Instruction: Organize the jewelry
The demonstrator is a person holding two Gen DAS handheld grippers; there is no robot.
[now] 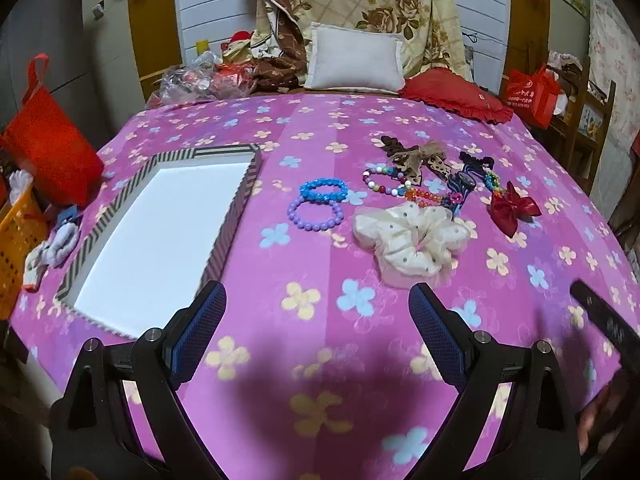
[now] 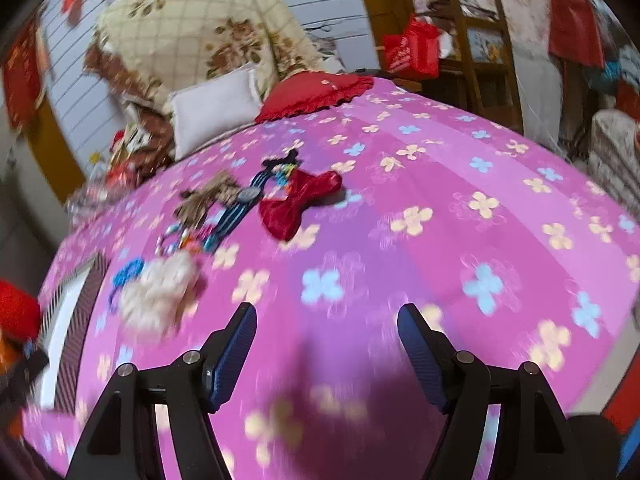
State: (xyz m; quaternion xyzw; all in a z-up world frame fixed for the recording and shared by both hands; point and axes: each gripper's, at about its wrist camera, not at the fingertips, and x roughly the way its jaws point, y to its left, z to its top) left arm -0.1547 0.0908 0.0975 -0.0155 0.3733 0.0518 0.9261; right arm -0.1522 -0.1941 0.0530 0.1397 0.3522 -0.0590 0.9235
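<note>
Both hand-held grippers hover over the bed with jaws spread wide, nothing between them.
The left hand-held gripper and right hand-held gripper hang near the bed's front edge. A striped tray lies toward the left edge; blue bracelet, purple bracelet, cream scrunchie and red bow cluster mid-bed.

Left gripper, black frame with blue textured pads: jaws wide apart, nothing between them, tilted downward. Right gripper, same build: jaws likewise spread wide and empty, angled downward (view motion-blurred). Neither set of pads touches anything.
</note>
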